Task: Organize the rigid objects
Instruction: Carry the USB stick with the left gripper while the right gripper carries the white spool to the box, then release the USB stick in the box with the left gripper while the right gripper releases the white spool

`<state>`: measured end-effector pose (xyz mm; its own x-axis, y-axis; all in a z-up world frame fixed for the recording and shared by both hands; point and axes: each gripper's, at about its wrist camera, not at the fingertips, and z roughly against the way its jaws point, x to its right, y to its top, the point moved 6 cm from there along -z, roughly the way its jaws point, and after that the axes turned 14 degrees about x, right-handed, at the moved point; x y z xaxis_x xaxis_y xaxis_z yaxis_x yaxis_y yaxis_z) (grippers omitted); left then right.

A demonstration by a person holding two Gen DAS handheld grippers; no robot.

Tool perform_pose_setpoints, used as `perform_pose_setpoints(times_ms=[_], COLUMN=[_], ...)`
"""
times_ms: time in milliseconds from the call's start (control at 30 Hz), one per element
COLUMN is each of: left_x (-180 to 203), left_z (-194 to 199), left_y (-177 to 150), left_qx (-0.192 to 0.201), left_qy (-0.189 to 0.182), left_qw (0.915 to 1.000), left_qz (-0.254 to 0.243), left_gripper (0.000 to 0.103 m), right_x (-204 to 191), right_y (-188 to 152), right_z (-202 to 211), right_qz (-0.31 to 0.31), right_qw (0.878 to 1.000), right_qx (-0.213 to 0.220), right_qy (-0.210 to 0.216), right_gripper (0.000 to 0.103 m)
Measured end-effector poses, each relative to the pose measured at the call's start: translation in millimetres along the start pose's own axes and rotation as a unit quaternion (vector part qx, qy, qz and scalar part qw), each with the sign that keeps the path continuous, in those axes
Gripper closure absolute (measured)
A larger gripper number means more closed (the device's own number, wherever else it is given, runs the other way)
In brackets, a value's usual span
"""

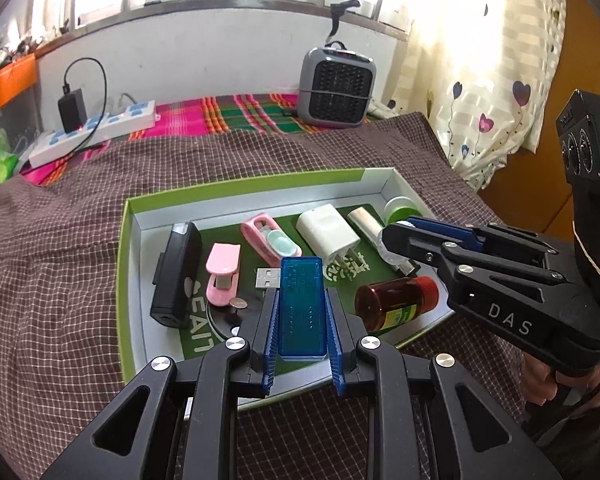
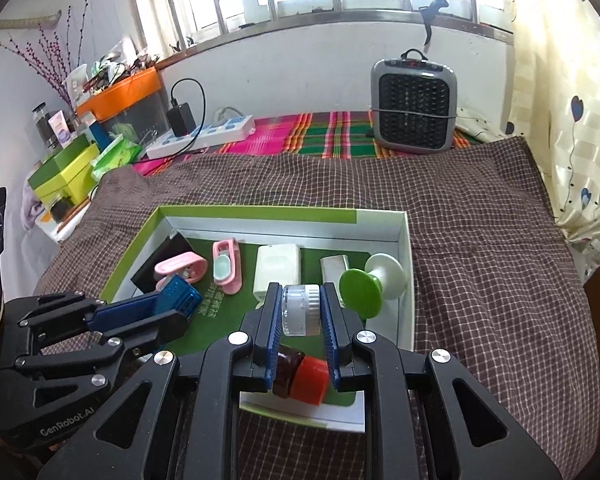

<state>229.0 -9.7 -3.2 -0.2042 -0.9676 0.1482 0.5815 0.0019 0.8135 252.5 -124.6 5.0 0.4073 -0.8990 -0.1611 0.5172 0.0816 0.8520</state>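
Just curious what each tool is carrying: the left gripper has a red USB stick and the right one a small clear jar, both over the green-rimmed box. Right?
Nearly. The USB stick in the left gripper is translucent blue, not red, as the left wrist view shows. The right gripper does hold the small clear jar over the green-rimmed box.

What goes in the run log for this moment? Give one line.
left gripper: shut on blue USB stick | right gripper: shut on clear jar | both over green box

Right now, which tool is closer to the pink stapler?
Left. The left tool, clamping the blue USB stick, hangs just beside the pink stapler; the right tool is across the tray.
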Motion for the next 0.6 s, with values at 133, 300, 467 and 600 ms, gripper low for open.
perform_pose_setpoints(times_ms=[133,300,467,600], left_x=[-2.1,-2.0,-2.7,-2.3], left_z=[-6.8,-11.9,-13.8,-14.6], left_y=[-3.7,-7.2,-8.4,-9.1], left_qx=[-0.008,-0.015,-0.018,-0.020], left_qy=[0.001,0.000,-0.001,-0.002], left_qw=[1.0000,0.9999,0.9998,0.9998], left_qz=[0.001,0.001,0.004,0.003], left_gripper=[0.082,0.082,0.082,0.082], right_x=[0.1,-0.5,-0.6,-1.6], right_y=[-5.7,-9.6,-11.6,-13.9], right_z=[-7.5,-13.1,-16.3,-18.3], right_qz=[0.002,0.005,0.009,0.010], right_qw=[1.000,1.000,1.000,1.000], right_qx=[-0.011,-0.018,-0.022,-0.026], right_qy=[0.001,0.002,0.000,0.000], right_gripper=[0.083,0.083,0.083,0.083])
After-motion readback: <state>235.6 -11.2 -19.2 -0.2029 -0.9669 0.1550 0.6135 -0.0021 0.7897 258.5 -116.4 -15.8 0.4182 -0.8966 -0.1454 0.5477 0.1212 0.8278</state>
